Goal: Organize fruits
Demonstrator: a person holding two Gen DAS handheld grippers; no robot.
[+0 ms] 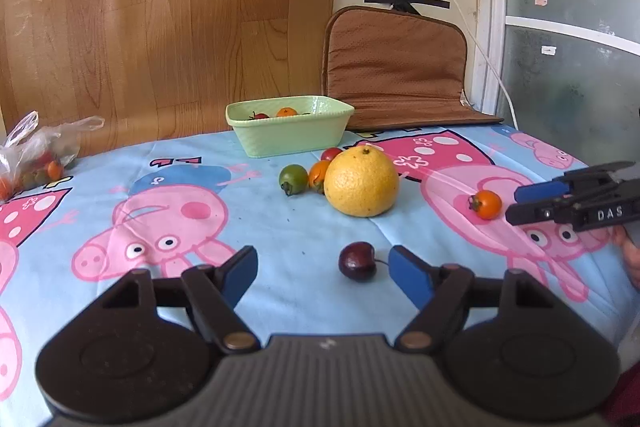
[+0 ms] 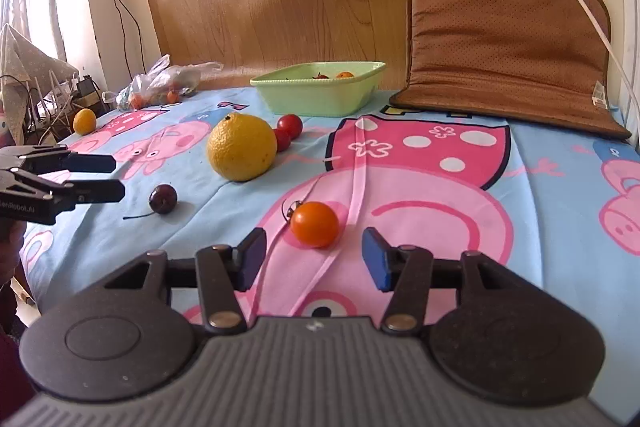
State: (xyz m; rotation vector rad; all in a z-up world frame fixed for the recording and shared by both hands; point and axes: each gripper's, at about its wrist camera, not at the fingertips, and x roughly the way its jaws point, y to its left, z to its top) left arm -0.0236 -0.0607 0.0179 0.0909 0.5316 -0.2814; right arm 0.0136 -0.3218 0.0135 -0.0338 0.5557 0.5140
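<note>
In the left wrist view, the left gripper fills the bottom of the frame with its jaws spread wide and nothing between the pads. A dark cherry lies on the cloth just inside the right finger, apart from it. Above it, at centre, sits a big yellow orange, with a green tomato, an orange tomato and a red tomato crowded at its left. The green dish stands behind them (a few small fruits show inside). A lone orange tomato lies at the right, near the right gripper, whose fingers sit close together there with nothing between them. A bag of fruit rests at the left edge.

In the right wrist view, the right gripper is released, jaws apart, and the lone tomato sits just beyond the gap. The cherry lies left of it, near the left gripper. The orange and dish lie further up.
</note>
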